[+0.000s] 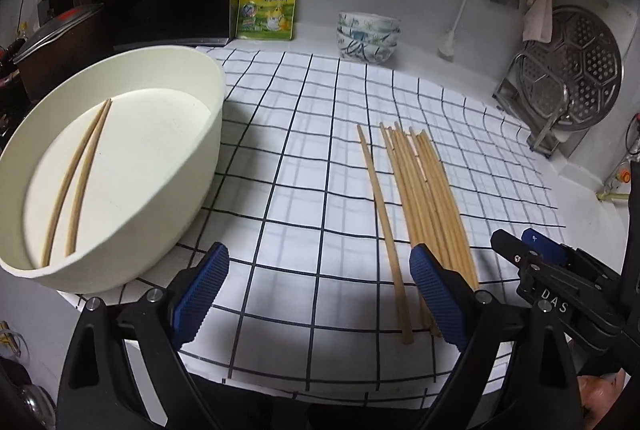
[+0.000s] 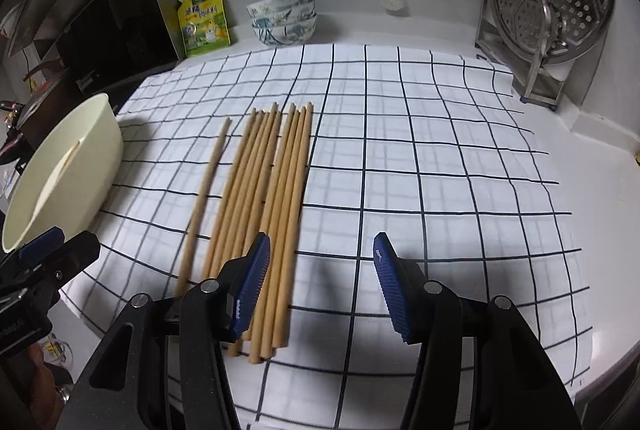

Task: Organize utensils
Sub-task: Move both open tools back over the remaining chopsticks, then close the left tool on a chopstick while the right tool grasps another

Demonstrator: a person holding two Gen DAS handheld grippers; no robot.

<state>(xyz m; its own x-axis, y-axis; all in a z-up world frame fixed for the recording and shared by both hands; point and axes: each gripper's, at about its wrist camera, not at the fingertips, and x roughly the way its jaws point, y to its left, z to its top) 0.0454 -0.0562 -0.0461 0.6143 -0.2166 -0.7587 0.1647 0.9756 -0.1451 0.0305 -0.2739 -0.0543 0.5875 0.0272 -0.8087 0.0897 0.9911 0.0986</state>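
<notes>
**Blue-padded jaws poised over the chopstick row, between transfers**

Blue ribbed pads (image 1: pixel 202 294) of our left gripper (image 1: pixel 316 294) stand spread wide with only checked cloth and the near end of one stray chopstick (image 1: pixel 382 214) between them; nothing is gripped. Our right gripper (image 2: pixel 318 286) is likewise released, about half spread, its left pad (image 2: pixel 252 286) hanging above the near ends of the chopstick bundle (image 2: pixel 272 198), its right pad over bare cloth. We cannot tell whether that pad touches the sticks.

Outward from the fingers, the bundle lies roughly parallel on the checked cloth (image 2: pixel 440 170), the stray stick just beside it on the basin side. The cream basin (image 1: pixel 192 134) sits at the left edge of the cloth and already holds two chopsticks (image 1: pixel 76 182).

We judge the step in hand to be the reach for the next pair: some sticks moved, most remaining. The next move calls for lowering one gripper across a stick or two, closing near the ends, and separating them from their neighbours without scattering the row.
</notes>
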